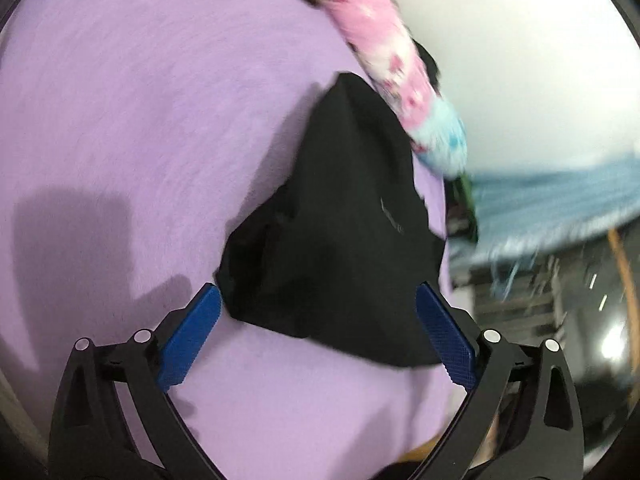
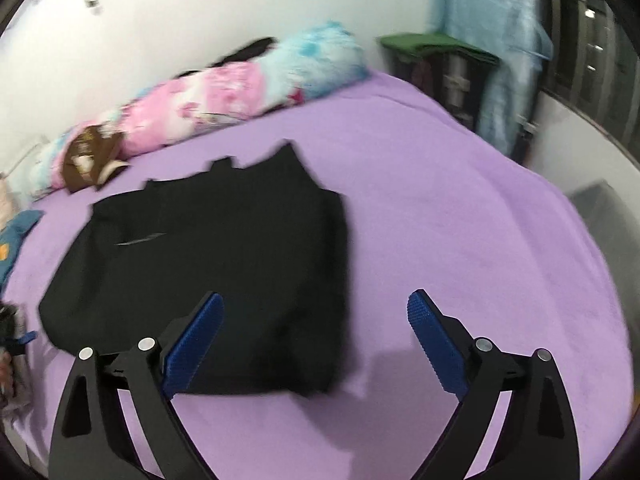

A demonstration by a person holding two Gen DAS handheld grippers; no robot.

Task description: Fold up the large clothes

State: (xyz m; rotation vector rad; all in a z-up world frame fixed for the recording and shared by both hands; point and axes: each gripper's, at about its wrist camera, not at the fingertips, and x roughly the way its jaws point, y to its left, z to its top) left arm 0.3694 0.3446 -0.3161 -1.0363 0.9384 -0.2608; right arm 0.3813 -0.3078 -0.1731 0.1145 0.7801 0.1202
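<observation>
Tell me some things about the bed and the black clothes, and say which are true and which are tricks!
1. The black garment lies on a purple bedsheet. True.
2. The right tongs are squeezing the black garment. False: they stand open and hold nothing.
3. A fluffy pink and blue pillow lies along the white wall. True.
4. The left tongs are shut tight. False: their blue pads stand wide apart, with nothing pinched.
5. The black garment hangs in the air. False: it lies flat on the bed.
</observation>
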